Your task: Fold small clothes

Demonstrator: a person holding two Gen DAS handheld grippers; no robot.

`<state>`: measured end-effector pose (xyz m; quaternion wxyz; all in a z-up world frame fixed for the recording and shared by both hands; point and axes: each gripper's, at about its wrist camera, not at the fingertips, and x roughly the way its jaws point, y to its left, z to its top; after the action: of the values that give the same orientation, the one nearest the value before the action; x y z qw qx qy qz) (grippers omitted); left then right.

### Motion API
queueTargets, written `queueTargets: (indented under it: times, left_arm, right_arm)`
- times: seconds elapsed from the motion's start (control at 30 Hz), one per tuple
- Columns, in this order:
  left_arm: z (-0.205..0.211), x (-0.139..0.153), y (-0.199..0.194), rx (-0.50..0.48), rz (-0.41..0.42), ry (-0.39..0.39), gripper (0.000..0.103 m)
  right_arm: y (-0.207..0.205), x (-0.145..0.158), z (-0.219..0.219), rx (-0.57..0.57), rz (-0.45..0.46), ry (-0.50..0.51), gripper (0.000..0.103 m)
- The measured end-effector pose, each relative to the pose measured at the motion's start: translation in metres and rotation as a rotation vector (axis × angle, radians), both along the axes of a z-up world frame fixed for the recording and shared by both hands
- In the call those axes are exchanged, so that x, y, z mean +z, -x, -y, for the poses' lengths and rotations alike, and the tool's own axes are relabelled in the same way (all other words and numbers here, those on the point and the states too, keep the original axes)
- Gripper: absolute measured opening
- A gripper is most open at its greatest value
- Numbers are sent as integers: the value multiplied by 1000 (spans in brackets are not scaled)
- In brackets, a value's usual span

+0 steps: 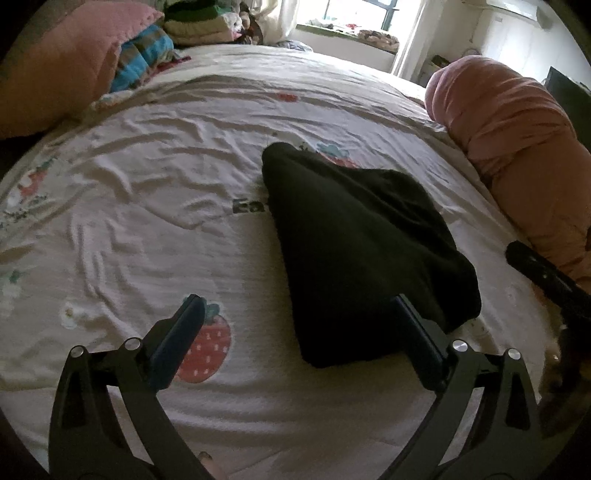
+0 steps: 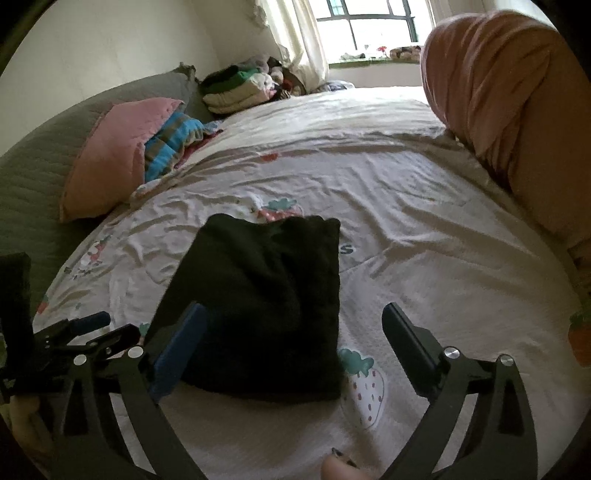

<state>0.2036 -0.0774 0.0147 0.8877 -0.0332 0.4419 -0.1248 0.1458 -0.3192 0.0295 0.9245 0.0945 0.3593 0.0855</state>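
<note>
Black garment: folded into a compact block, lying mid-bed on the strawberry-print sheet.
Left gripper: jaws spread wide, empty, right finger at the garment's near edge.
Right gripper: jaws wide, empty, left finger against the garment.
Pink pillow: at the headboard side.

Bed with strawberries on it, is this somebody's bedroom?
Most likely a bedroom. The black garment lies on a wide bed with a strawberry-print sheet, a pink pillow leans at its side, and a curtained window stands beyond.
</note>
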Motion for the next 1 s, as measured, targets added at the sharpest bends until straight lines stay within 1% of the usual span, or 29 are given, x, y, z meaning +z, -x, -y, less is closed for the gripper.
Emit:
queueTargets:
  times: [0.43,0.7,1.0]
  left_arm:
    - [-15,22,35,-18,79,16,93]
    - [-33,26,57,-15,103,15,93]
    - [-47,21,75,-9,106,11,93]
  right_arm:
    - [42,26,-22,-9,96,31,98]
    - [62,17,-29,-29,94,62,98]
    - [81,3,-30,-50,72,97,98]
